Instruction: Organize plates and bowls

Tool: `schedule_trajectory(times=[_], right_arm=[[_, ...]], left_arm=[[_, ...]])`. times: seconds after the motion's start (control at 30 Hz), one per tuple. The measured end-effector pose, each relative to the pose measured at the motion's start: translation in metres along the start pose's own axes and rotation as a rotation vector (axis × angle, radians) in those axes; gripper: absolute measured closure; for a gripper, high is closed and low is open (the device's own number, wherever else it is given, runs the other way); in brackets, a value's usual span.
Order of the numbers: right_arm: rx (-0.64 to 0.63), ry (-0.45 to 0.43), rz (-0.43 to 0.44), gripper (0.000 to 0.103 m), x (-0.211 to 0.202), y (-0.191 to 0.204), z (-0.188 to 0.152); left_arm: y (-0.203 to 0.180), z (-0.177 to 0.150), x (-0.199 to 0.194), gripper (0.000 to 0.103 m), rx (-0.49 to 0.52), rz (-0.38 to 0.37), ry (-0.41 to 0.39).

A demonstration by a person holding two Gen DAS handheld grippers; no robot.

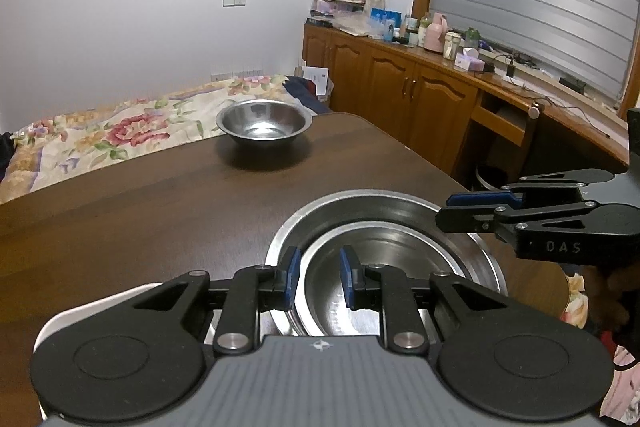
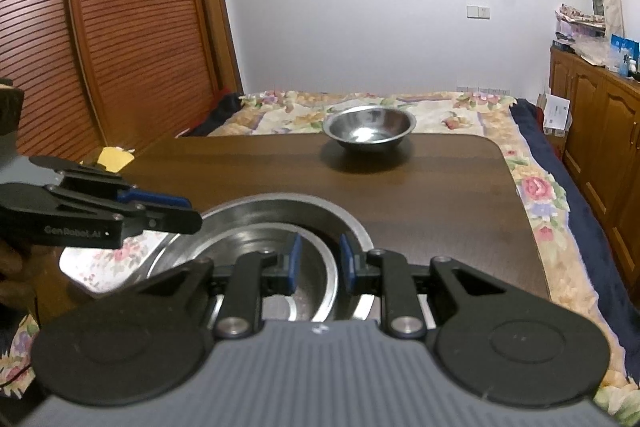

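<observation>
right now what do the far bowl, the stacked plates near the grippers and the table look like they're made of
Far bowl: apparently stainless steel, polished; its inside mirrors the room light.
Stacked plates: also metal, likely steel, with a brushed sheen and fine concentric rings on the base.
Table: dark brown with straight grain lines and a soft satin glare; wood or wood-look laminate, the pictures can't settle which.

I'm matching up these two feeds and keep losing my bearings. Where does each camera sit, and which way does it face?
Left wrist: on the left tongs, looking across the table toward a cabinet; the right tongs enter from the right.
Right wrist: on the right tongs, facing the bed and a louvred door; the left tongs enter from the left.
Shared: the nested plates and the far bowl.
</observation>
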State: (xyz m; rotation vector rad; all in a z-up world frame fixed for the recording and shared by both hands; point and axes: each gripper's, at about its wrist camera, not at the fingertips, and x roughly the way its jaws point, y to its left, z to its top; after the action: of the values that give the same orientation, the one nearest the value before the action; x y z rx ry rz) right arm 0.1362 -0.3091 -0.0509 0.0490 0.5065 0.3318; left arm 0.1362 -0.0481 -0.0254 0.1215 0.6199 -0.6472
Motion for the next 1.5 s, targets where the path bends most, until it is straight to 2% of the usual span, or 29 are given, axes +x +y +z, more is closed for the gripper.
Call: schedule_trajectory(times=[0.3, 0.6, 0.67, 0.8, 0.83, 0.9, 1.1, 1.5], right_arm=[[-0.010, -0.049, -0.007, 0.079, -0.003, -0.008, 0.020], [-0.011, -0.084, -0.027, 0.079, 0.013, -0.035, 0.053], [-0.008, -0.091, -0.034, 0.078, 0.021, -0.041, 0.060], [0.021, -0.103, -0.034, 0.060, 0.041, -0.055, 0.069], [0.026, -0.104, -0.032, 0.059, 0.046, -0.058, 0.071], [0.029, -0.104, -0.032, 0.058, 0.057, -0.063, 0.073], [0.020, -0.062, -0.039, 0.056, 0.099, -0.071, 0.077], [0.102, -0.028, -0.021, 0.056, 0.151, -0.086, 0.078]], left_arm=[[0.003, 0.014, 0.000, 0.077, 0.020, 0.030, -0.022], [0.022, 0.048, 0.013, 0.075, 0.016, 0.079, -0.051], [0.028, 0.056, 0.019, 0.073, 0.000, 0.090, -0.056], [0.038, 0.069, 0.034, 0.066, -0.012, 0.113, -0.062], [0.040, 0.072, 0.038, 0.064, -0.015, 0.114, -0.063], [0.044, 0.077, 0.046, 0.057, -0.023, 0.116, -0.064], [0.051, 0.090, 0.072, 0.047, -0.035, 0.120, -0.048], [0.075, 0.095, 0.124, 0.046, -0.114, 0.144, -0.009]])
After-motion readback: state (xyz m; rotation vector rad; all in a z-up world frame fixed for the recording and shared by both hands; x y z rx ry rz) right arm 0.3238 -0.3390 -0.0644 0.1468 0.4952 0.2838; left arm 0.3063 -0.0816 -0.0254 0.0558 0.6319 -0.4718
